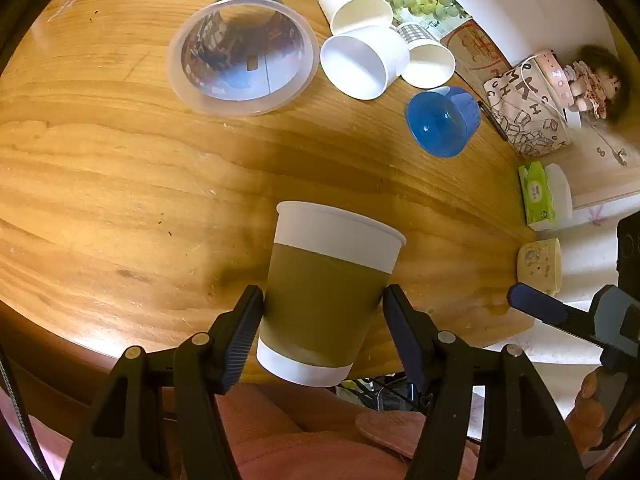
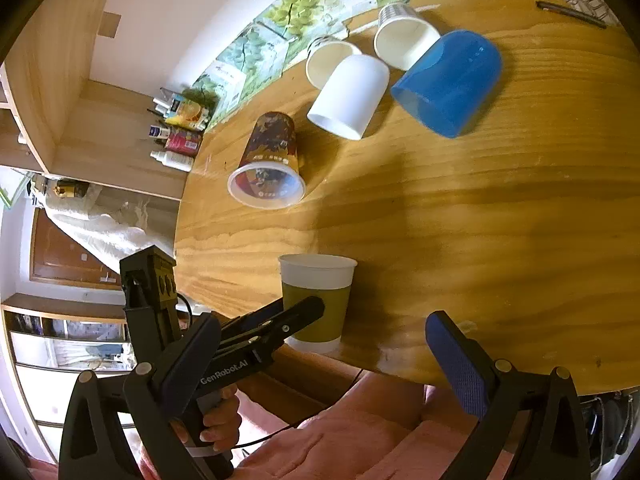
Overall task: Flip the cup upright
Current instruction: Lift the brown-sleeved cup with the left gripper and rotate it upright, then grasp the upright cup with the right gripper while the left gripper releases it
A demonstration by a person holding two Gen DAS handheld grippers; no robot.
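- Between the left gripper (image 1: 322, 308) fingers: green cup (image 1: 328, 292), clamped mid-sleeve, mouth up, base at the near table (image 1: 120, 200) edge; grip probably kept for steadying.
- To its right: right gripper (image 2: 320, 344), jaws wide apart, holding nothing, off the cup.
- Ahead, well apart: clear cup (image 1: 242, 54), white cup (image 1: 360, 64) and blue cup (image 1: 442, 120), all lying on their sides, likely next.
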